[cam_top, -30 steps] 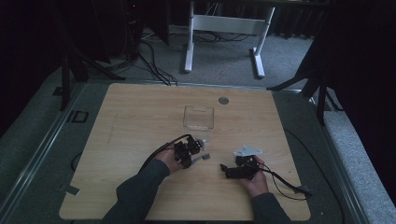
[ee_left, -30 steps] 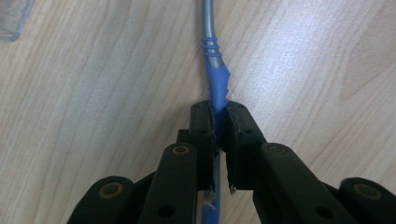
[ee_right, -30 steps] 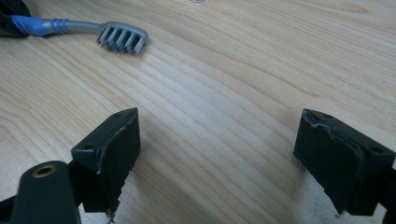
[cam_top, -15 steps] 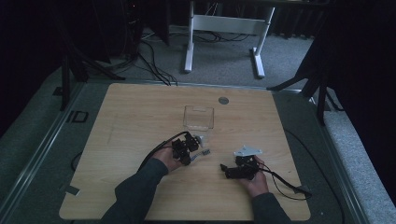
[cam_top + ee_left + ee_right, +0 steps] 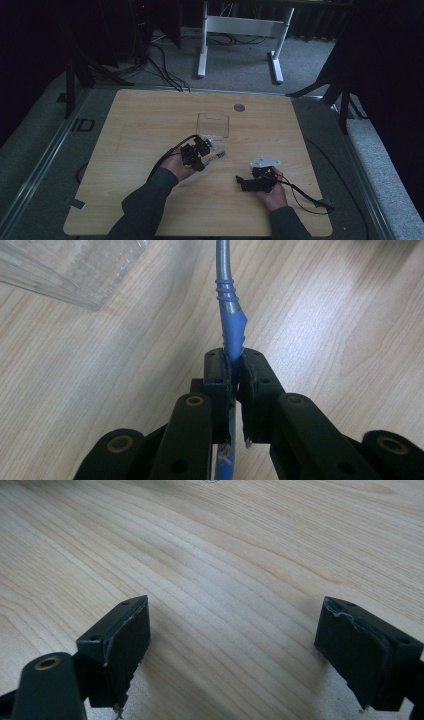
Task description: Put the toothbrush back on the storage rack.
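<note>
My left gripper is shut on a blue-handled tool whose silver metal shaft runs up out of the left gripper view. In the high view the left gripper is near the table's middle. The tool sticks out to its right, just in front of a clear plastic container. A corner of the container lies at the upper left of the left gripper view. My right gripper stands open low over bare wood. In the high view the right gripper rests at the front right, jaws pointing left.
The wooden table has a small round metal disc set in it near the far edge. Cables trail from both grippers across the front of the table. A white desk frame stands on the floor beyond.
My left gripper has risen a little with the blue-handled tool still clamped in it. The right gripper has stayed put.
</note>
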`<state>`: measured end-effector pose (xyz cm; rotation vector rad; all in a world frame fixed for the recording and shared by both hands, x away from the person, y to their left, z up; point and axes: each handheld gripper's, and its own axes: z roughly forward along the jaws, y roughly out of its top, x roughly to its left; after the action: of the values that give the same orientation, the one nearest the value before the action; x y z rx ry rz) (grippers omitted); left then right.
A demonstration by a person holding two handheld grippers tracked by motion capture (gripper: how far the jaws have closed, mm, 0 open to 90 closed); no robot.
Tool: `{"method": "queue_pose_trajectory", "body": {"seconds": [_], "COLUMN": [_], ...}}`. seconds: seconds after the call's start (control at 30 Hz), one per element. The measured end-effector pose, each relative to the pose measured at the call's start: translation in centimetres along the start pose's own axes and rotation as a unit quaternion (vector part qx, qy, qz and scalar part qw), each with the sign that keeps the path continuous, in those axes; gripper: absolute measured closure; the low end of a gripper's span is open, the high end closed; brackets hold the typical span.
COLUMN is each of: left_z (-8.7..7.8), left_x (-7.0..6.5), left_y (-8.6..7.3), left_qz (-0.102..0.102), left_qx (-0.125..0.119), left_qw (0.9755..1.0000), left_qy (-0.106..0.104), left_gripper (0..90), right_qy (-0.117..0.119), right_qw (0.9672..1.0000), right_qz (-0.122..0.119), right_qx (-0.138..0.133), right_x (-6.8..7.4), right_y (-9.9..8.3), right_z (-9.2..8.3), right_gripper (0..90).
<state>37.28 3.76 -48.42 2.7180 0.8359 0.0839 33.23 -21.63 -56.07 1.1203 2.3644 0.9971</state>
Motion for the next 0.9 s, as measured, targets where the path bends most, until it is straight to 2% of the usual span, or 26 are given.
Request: {"method": "queue_pose_trajectory", "body": {"seconds": [0.53,0.9], "left_z": [-1.1,-1.6], "left_x": [0.4,0.6], "left_y": [-0.2,-0.3], "left_qz": [-0.016,-0.024], "left_qx": [-0.044,-0.06], "left_qw": [0.9989,0.9979], "left_qy": [-0.004,0.001], "left_gripper": [82.7,82.6], "right_qy": [0.0,0.0], "right_qw": [1.0,1.0], "right_qz": [0.002,0.001], "right_qx": [0.0,0.0], "right_x": [0.0,0.0], "right_y": [0.0,0.0], "right_z": [0.0,0.0], "right_gripper": [14.1,14.1]}}
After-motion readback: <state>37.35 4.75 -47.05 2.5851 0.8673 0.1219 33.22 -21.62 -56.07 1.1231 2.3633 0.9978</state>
